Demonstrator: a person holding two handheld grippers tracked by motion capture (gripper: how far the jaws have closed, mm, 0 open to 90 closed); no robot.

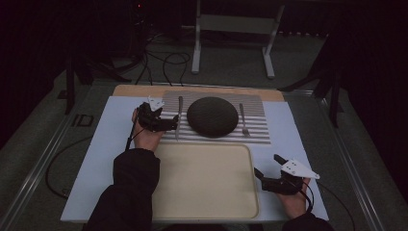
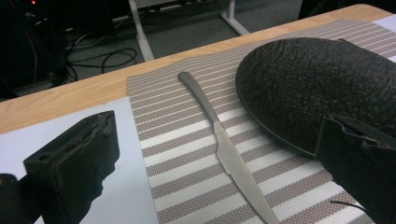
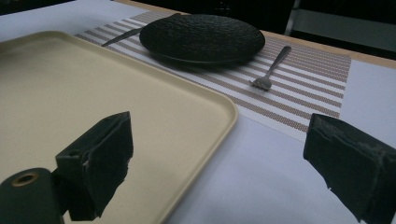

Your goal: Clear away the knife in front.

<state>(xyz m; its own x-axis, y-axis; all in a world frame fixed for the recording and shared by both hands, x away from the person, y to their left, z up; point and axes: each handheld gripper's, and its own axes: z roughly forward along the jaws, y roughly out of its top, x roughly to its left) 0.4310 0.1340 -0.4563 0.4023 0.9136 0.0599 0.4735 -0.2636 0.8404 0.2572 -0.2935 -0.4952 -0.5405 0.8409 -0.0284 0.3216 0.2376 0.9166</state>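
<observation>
A striped placemat (image 1: 255, 132) lies at the back of the table with a dark textured plate (image 1: 212, 116) on it. A knife (image 1: 179, 117) rests left of the plate and a fork (image 1: 243, 119) right of it. My left gripper (image 1: 172, 124) hovers open beside the knife; in the left gripper view the knife (image 2: 224, 149) lies between the wide-apart jaws, untouched. My right gripper (image 1: 267, 165) stands open at the right edge of the cream tray (image 1: 204, 180). In the right gripper view, the tray's corner (image 3: 205, 112), the plate (image 3: 203, 37) and the fork (image 3: 271, 70) appear.
A white sheet (image 1: 103, 163) covers the table under the tray and the placemat. The wooden table edge (image 1: 139, 90) runs along the back. Beyond it a white metal stand (image 1: 235, 29) and cables (image 1: 166, 62) sit on the floor.
</observation>
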